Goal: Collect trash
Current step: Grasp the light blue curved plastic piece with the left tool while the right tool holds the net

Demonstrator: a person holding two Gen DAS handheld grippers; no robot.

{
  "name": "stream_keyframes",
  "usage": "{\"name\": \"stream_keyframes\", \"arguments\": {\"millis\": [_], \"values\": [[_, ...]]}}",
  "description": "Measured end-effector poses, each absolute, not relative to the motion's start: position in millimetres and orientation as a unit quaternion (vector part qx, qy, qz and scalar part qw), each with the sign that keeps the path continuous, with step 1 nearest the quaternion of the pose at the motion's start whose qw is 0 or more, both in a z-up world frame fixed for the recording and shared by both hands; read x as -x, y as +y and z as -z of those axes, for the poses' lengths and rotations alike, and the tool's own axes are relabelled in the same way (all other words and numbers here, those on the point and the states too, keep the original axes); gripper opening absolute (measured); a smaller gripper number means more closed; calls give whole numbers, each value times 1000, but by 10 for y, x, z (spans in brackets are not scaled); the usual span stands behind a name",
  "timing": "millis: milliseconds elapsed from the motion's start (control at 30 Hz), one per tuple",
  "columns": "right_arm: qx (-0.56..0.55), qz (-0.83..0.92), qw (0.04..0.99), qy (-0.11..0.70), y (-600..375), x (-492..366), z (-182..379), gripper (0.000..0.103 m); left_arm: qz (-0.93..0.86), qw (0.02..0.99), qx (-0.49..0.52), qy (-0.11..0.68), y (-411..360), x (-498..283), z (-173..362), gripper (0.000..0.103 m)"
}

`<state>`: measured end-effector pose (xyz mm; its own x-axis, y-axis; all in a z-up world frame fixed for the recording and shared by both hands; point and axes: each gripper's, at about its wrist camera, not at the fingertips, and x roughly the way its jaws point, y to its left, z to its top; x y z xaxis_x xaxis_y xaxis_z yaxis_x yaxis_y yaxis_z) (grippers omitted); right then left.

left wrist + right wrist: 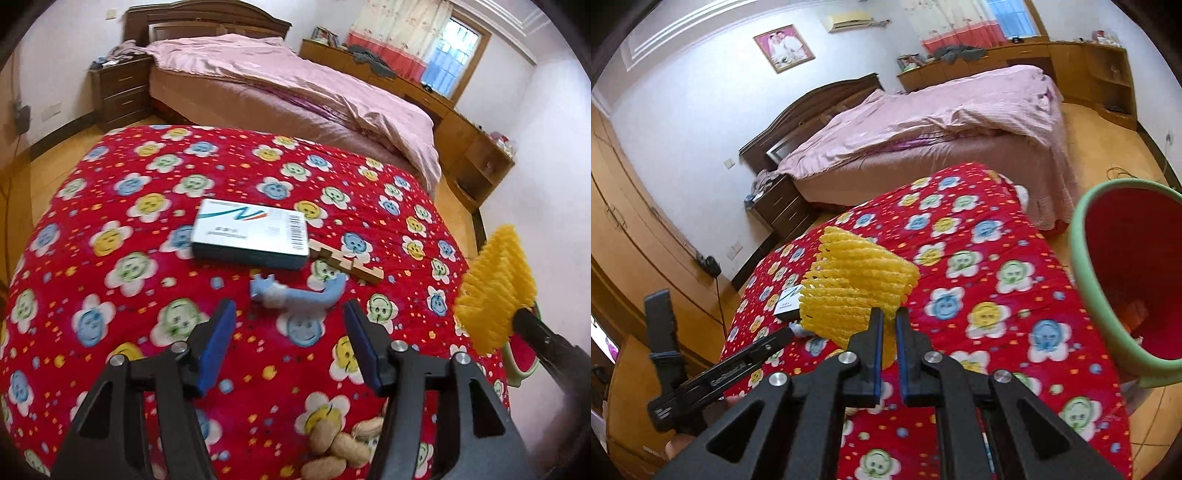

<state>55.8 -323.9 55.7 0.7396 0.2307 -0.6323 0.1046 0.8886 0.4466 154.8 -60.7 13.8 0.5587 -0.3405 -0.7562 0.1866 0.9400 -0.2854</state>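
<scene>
Got the yellow foam net point(855, 291), bin point(1086, 280) just to my right

My right gripper point(890, 325) jaws are clamped on it; left gripper point(290, 328) jaws apart, empty over the blanket point(147, 280).

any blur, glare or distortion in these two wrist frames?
Left wrist: heavy fisheye bend and dark corners, window blown out, blanket and left tool slightly motion-smeared. Right wrist: same curvature, yellow foam net in the right tool fairly crisp, bucket rim soft.
</scene>
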Motion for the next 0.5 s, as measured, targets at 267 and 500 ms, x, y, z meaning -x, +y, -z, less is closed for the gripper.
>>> {"name": "stream_keyframes", "arguments": {"millis": [267,500], "values": [[-262,-11,893,365,-3603,-472,-430,8,135,876,48,460,-843,-1762,38,62],[-281,0,888,365,-3804,-416,-336,8,124,877,41,462,-946,-1847,120,67]]}}
